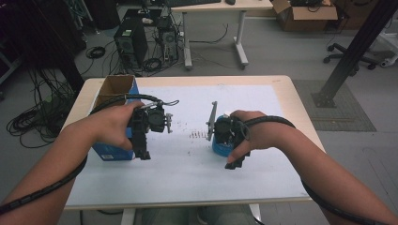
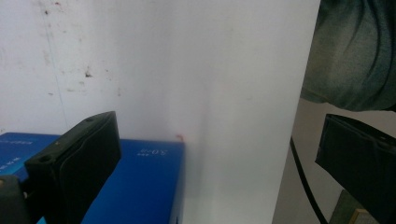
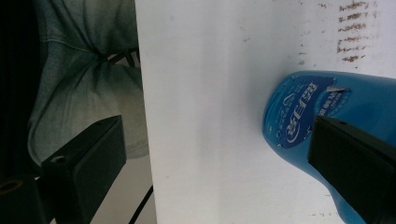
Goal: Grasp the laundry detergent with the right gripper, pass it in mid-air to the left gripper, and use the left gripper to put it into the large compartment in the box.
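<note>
My right gripper (image 1: 233,161) hangs open just beside the blue bottle (image 3: 327,121), which lies on its side on the white mat (image 1: 187,164) under my right hand. My left gripper (image 1: 142,152), also open, hovers by the blue box (image 2: 144,182).

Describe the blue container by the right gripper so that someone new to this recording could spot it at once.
On the white sheet covering the table, look right of centre, under the right gripper. The blue container there is rounded and glossy with a printed label, unlike the square-edged blue cardboard box at the sheet's left edge.
</note>
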